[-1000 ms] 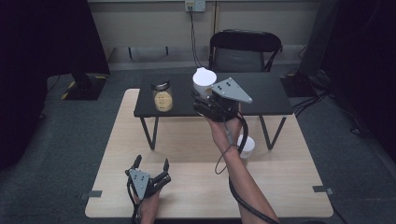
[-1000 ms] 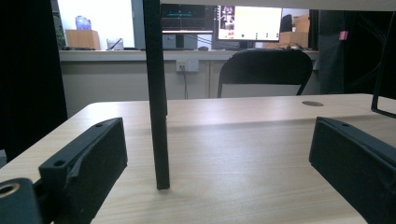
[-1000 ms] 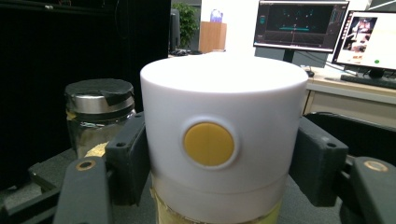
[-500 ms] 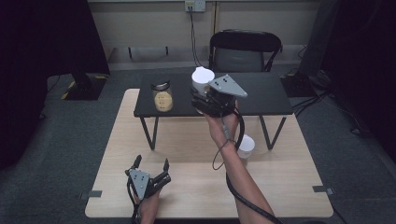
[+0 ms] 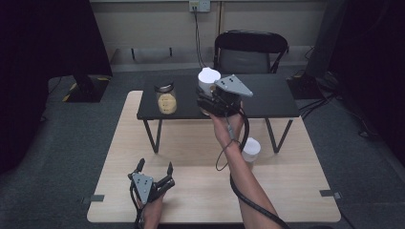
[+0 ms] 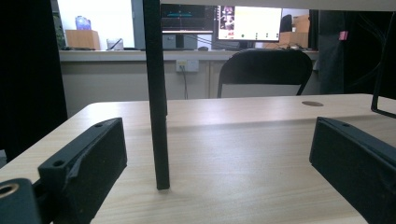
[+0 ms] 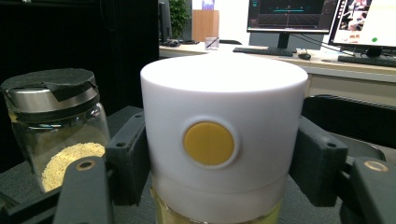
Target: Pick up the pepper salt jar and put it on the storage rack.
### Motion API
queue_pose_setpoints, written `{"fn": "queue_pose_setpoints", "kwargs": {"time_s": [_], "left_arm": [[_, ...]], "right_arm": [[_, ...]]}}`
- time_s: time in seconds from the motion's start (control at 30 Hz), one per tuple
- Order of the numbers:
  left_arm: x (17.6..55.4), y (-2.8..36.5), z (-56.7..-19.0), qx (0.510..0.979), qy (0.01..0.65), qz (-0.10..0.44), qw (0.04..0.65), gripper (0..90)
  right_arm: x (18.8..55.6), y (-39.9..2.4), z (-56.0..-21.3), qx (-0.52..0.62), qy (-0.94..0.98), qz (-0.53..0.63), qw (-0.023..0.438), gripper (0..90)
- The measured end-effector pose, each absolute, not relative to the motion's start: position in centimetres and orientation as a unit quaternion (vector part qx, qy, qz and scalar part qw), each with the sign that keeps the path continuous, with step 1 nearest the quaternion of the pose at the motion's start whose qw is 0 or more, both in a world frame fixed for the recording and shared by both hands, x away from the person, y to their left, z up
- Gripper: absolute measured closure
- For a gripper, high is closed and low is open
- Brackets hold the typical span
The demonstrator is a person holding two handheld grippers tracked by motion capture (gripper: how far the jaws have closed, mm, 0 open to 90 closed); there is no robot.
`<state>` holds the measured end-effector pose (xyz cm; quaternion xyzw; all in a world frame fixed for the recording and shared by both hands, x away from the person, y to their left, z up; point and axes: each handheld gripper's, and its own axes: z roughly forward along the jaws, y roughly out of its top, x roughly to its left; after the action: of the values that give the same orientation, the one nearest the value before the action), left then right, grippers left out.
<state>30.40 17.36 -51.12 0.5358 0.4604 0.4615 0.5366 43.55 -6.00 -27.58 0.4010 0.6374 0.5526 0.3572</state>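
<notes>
A round jar with a tall white plastic lid (image 7: 223, 140) bearing a yellow disc on its side, yellowish contents showing below the lid, stands at the front edge of the black raised shelf (image 5: 272, 98). The right gripper (image 5: 210, 102) is clamped on it, one black jaw pressed to each side of the lid. Just beside it stands a glass jar with a metal lid (image 7: 53, 123), partly filled with yellow powder. The left gripper (image 5: 154, 169) rests low over the light wooden table (image 5: 286, 186), jaws wide apart and holding nothing.
</notes>
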Motion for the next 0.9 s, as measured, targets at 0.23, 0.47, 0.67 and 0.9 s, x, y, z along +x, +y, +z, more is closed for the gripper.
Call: {"fn": "queue_pose_setpoints", "kwargs": {"time_s": [0.23, 0.47, 0.67, 0.9], "left_arm": [[30.40, 17.35, -51.12, 0.536, 0.460, 0.462, 0.536, 3.5], [30.40, 17.35, -51.12, 0.536, 0.460, 0.462, 0.537, 3.5], [30.40, 17.35, -51.12, 0.536, 0.460, 0.462, 0.536, 3.5], [30.40, 17.35, -51.12, 0.536, 0.460, 0.462, 0.537, 3.5]], "right_arm": [[43.55, -6.07, -27.67, 0.403, 0.636, 0.554, 0.356, 30.1], [43.56, -6.12, -27.75, 0.404, 0.633, 0.556, 0.355, 29.9], [43.53, -6.14, -27.87, 0.403, 0.630, 0.559, 0.357, 29.8], [43.64, -6.15, -27.79, 0.402, 0.632, 0.560, 0.354, 29.3]]}}
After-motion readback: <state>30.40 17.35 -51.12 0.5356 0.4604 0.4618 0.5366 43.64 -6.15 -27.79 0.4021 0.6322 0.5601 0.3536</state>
